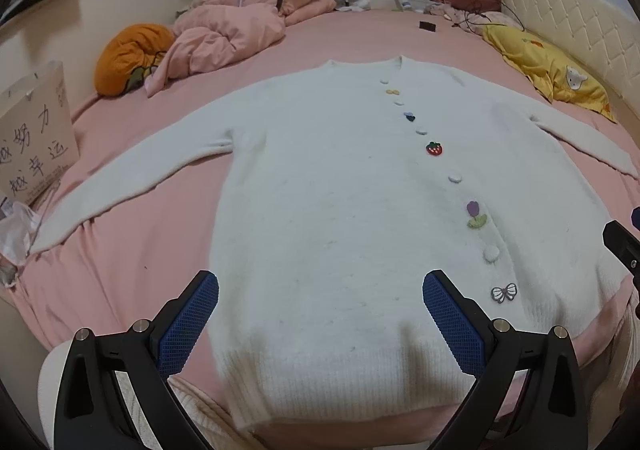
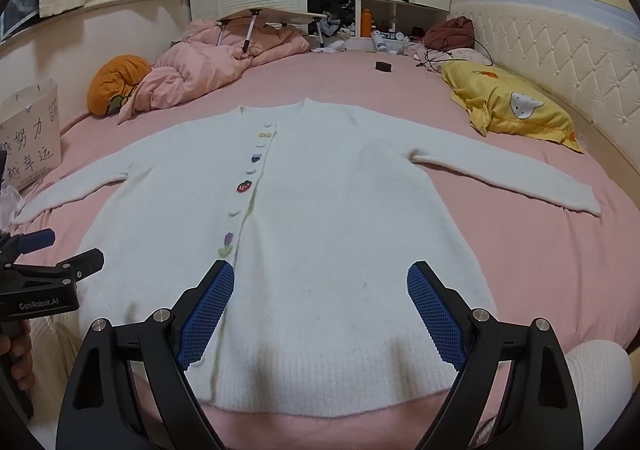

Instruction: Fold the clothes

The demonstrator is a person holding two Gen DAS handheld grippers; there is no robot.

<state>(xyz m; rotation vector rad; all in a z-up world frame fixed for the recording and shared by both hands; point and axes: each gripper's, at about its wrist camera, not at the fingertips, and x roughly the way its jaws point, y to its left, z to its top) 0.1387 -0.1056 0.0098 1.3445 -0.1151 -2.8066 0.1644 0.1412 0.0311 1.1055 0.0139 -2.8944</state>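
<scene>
A white fuzzy cardigan (image 1: 340, 177) lies flat and face up in the middle of a bed covered by a pink sheet (image 1: 132, 266), its ribbed hem nearest the cameras and both sleeves spread out to the sides. Down its front runs a row of white buttons mixed with small decorations: a strawberry (image 1: 434, 148), a purple tulip (image 1: 475, 213) and a white bow (image 1: 503, 292) near the hem. The left gripper (image 1: 320, 326) hovers over the hem with its blue-padded jaws spread wide apart and nothing between them. The right gripper (image 2: 320, 314) hangs likewise above the hem on the other side of the button row, its jaws also wide apart and holding nothing. Beyond the cardigan, a crumpled pink duvet (image 1: 224, 33) and an orange cushion (image 1: 128, 57) sit at the far left, a yellow pillow (image 1: 552, 69) with a cat face lies at the far right beside a cream quilted headboard (image 1: 560, 5), and a paper bag (image 1: 36, 129) with handwritten characters stands at the left edge of the bed.
</scene>
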